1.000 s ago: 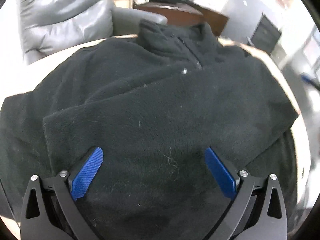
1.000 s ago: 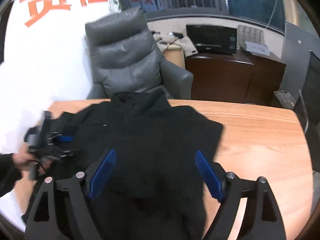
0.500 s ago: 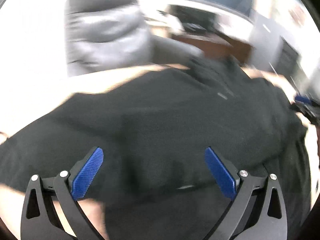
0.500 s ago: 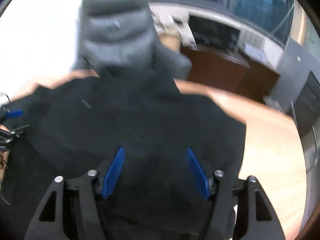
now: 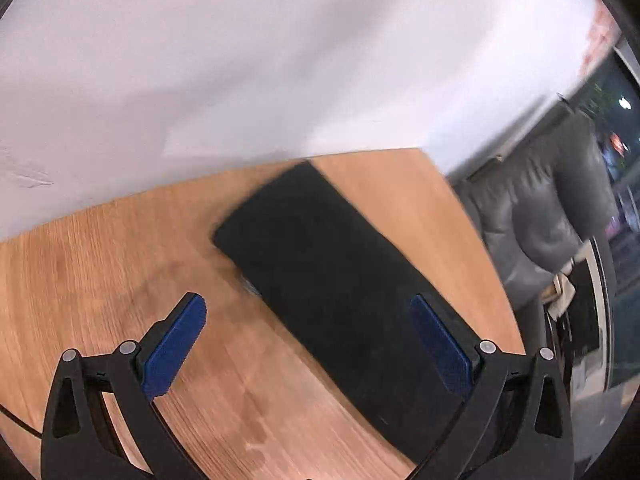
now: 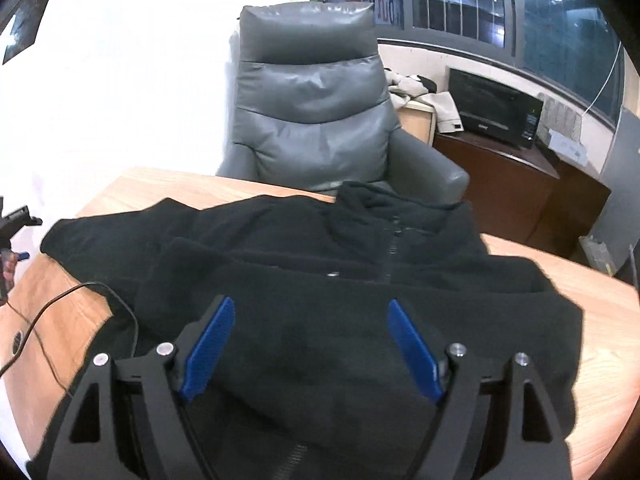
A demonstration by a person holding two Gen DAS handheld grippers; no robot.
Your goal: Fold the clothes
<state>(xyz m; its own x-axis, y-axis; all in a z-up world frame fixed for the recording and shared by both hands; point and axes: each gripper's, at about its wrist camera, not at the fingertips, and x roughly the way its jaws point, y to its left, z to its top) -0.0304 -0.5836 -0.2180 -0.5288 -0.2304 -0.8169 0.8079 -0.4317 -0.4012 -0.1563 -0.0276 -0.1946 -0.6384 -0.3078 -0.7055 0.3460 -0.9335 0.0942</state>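
Wooden tabletop point(image 6: 600, 344) under an office backdrop, grey leather armchair point(image 6: 312, 112) parked at the far edge, and spread across the wood lies the black fleece jacket point(image 6: 360, 280), collar toward the chair, zip running down the middle, one sleeve already laid across the chest. Over on the left side, the other sleeve point(image 5: 320, 264) stretches out flat toward the white wall, and the left gripper point(image 5: 308, 344) hangs just above it, blue pads spread wide, gripping nothing. Right gripper point(image 6: 310, 350) hovers over the jacket's lower body, jaws likewise apart and empty. A thin black cable point(image 6: 60, 304) trails over the wood beside the cloth. Looks like the sleeve-folding step: next move calls for dropping onto that outstretched sleeve near its cuff, pinching, and carrying it across the chest.
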